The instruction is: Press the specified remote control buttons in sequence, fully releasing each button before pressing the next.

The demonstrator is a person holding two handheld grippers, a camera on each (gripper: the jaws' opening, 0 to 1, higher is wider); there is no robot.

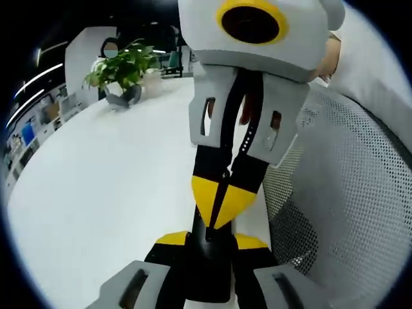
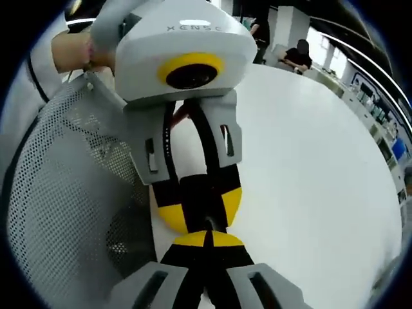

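Left tool (image 1: 212, 239) pinches a slim black remote (image 1: 211, 270), probably light, stiff, slick: hold its long edges; right tool (image 2: 206, 239), pressed together, touches it

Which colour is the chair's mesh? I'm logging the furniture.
Light grey, perforated with small holes. The chair shows best in the right gripper view.
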